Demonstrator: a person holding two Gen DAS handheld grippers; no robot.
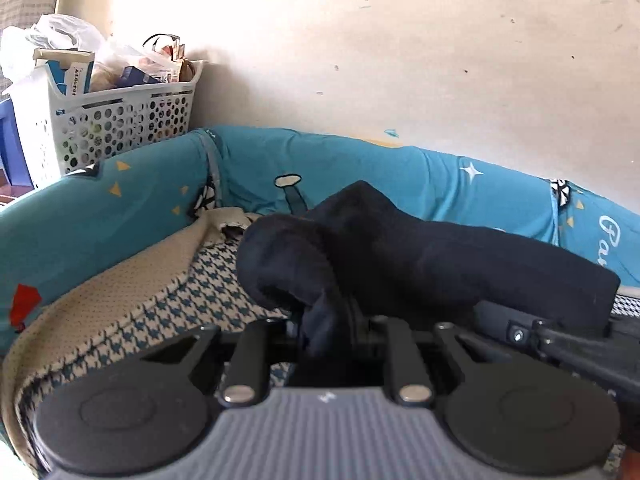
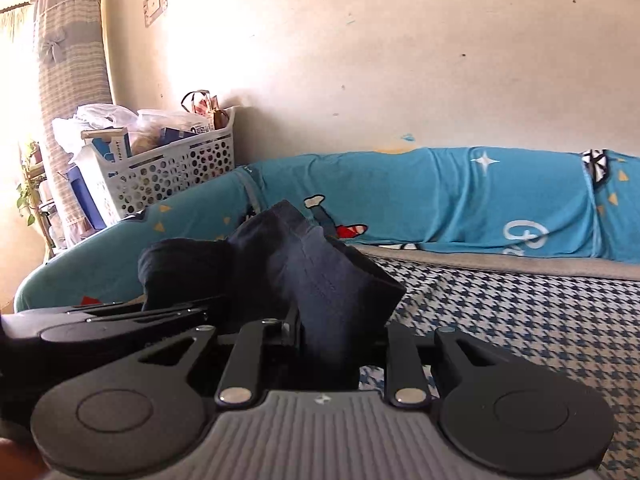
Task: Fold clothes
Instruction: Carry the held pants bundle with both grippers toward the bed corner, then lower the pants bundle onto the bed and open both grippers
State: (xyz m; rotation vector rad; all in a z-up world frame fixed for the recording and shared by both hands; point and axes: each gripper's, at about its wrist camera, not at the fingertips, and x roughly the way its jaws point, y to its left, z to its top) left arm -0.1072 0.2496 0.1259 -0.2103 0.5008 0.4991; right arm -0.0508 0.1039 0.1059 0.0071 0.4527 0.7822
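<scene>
A: So, where is the dark navy garment (image 1: 420,264) sitting?

B: Bunched up between both tools, lifted off the houndstooth bed cover (image 2: 520,312). The left tongs (image 1: 324,332) are clamped on a fold of it, and the cloth swells up toward 12 o'clock of that view.

A: And the other side?

B: The right tongs (image 2: 328,344) are pinched on another fold of that garment; in that view the left tool shows at 9 o'clock, close beside it.

A: What lies around?

B: A teal padded bumper (image 1: 120,208) with cartoon prints rings the bed, along the cream wall (image 2: 400,60). A white perforated basket (image 1: 120,120), full of boxes and bags, stands at 10 o'clock behind the bumper.
</scene>
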